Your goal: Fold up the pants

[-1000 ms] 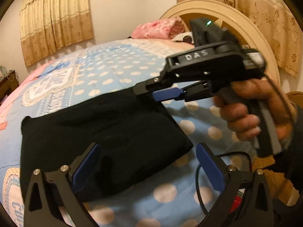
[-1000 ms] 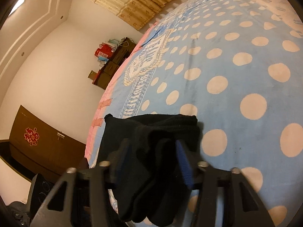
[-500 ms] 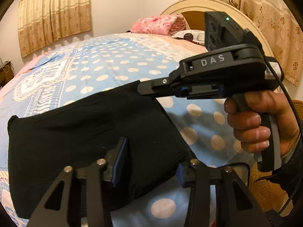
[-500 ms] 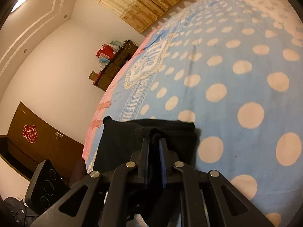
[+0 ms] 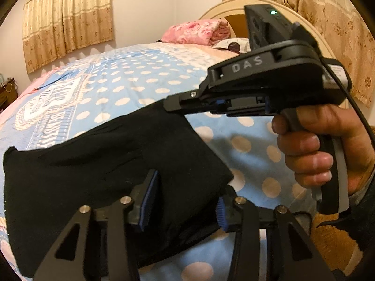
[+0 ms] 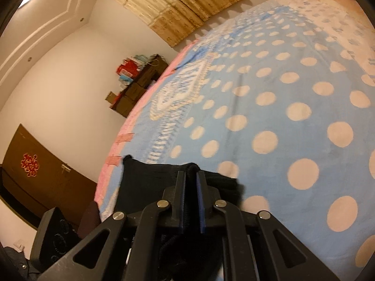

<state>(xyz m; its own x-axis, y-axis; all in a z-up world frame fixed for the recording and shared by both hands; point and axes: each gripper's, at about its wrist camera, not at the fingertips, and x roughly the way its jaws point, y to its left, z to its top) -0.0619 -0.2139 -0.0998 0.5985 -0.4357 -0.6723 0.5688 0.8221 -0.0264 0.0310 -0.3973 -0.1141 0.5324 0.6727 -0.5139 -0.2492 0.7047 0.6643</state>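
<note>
My left claw (image 5: 182, 199) and right claw (image 6: 191, 201) are each clamped on an edge of the black pants (image 5: 105, 164), already folded on the bed (image 6: 269, 117). Soft, limp knit; grip through all layers at corners.

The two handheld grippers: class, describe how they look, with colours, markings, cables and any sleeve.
Both are black, with angular linkage arms, silver rivets and blue-padded fingers. The right gripper bears "DAS" lettering, a green light, a black cable and a pistol handle. The hand holding it wears a dark sleeve.
</note>
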